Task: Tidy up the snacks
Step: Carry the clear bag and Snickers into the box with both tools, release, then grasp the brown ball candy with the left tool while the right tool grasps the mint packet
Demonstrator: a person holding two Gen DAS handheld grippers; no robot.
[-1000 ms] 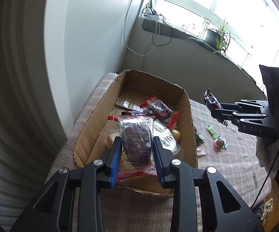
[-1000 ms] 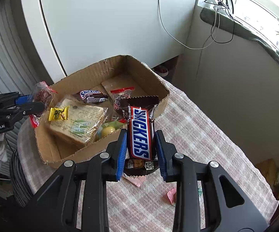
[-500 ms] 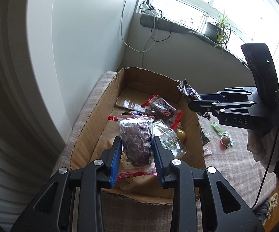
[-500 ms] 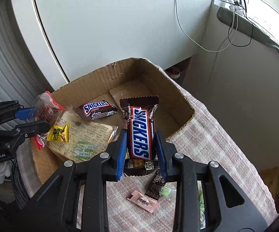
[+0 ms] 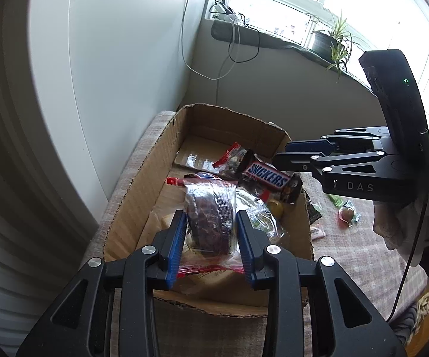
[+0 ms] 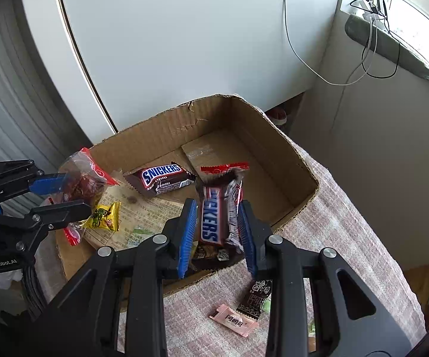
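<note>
Snickers bar [image 6: 213, 218], light, stiff and slick-wrapped, hangs over the cardboard box [image 6: 276, 136] between the right gripper [image 6: 216, 232], whose jaws have just been opening; best pinched mid-length. Left gripper [image 5: 211, 235], also just opening, straddles a soft clear bag [image 5: 210, 208].

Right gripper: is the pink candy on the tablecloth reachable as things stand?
Probably yes. The pink candy lies bare on the cloth outside the box. The right gripper has just been opening its jaws, with a Snickers bar between them that must drop first.
</note>
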